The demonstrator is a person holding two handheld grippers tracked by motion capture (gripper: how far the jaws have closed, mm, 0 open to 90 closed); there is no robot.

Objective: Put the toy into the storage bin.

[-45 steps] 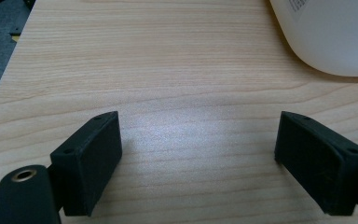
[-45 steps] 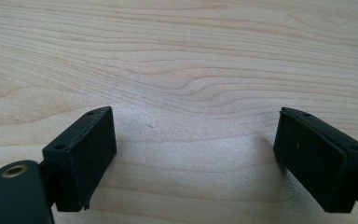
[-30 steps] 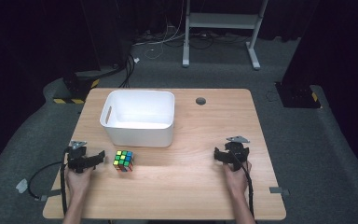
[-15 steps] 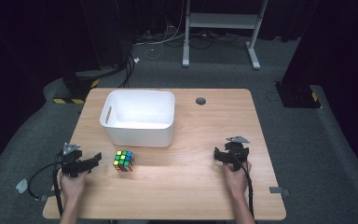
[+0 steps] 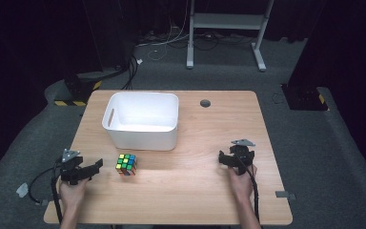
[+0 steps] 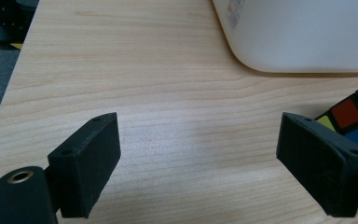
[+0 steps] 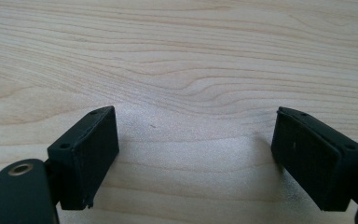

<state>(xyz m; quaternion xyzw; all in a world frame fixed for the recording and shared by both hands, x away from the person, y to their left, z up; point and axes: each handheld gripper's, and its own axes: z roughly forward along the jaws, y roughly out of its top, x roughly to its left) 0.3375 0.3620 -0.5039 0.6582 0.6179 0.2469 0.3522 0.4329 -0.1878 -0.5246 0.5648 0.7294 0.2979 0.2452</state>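
A colourful puzzle cube (image 5: 126, 164) lies on the wooden table (image 5: 190, 186), just in front of a white plastic bin (image 5: 143, 119). My left gripper (image 5: 95, 167) rests near the table's left front edge, a short way left of the cube, jaws open and empty. In the left gripper view the cube (image 6: 354, 114) peeks out behind the right jaw and the bin (image 6: 303, 35) stands at the upper right. My right gripper (image 5: 226, 159) sits on the table's right side, open, with bare wood (image 7: 191, 70) between its jaws.
A round cable hole (image 5: 205, 103) is in the table near its far edge. Cables trail from both grippers off the front edge. Dark carpet surrounds the table, with a metal stand (image 5: 224, 24) and loose cables behind it.
My left gripper has drawn back toward the table's left front corner, away from the cube. The right gripper has stayed where it was.
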